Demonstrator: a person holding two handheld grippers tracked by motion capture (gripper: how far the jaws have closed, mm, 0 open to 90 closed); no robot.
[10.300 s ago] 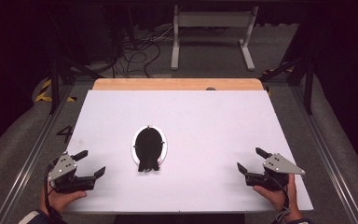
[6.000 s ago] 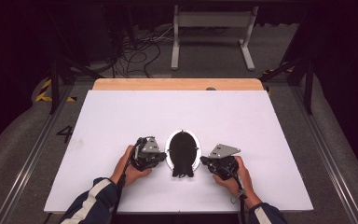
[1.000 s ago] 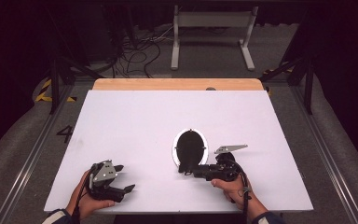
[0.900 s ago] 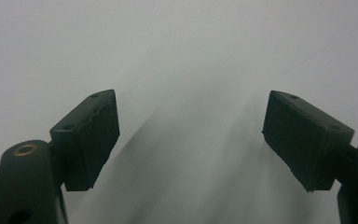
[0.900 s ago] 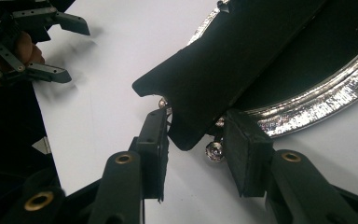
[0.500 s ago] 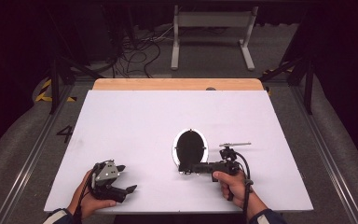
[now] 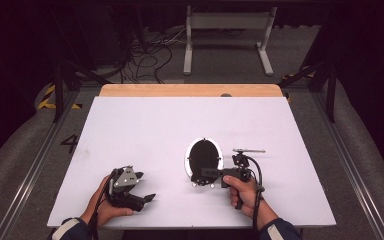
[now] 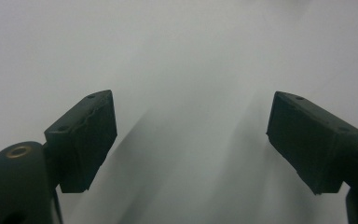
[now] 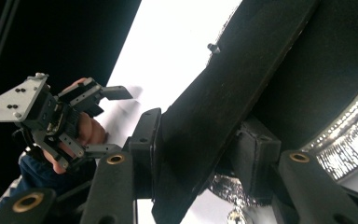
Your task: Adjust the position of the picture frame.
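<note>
Held low at seven o'clock on the matte white table point(image 7: 145, 125), left gripper point(image 7: 139, 192), jaws spread wide over bare surface, blocky black pads point(image 8: 86, 140) gripping nothing. Near centre, oval black object point(image 7: 204, 156) with silvery rim. At its five o'clock, right gripper point(image 7: 203, 176), jaws just opening, flat black base point(image 9: 223, 107) between them, seen close in right gripper view.
</note>
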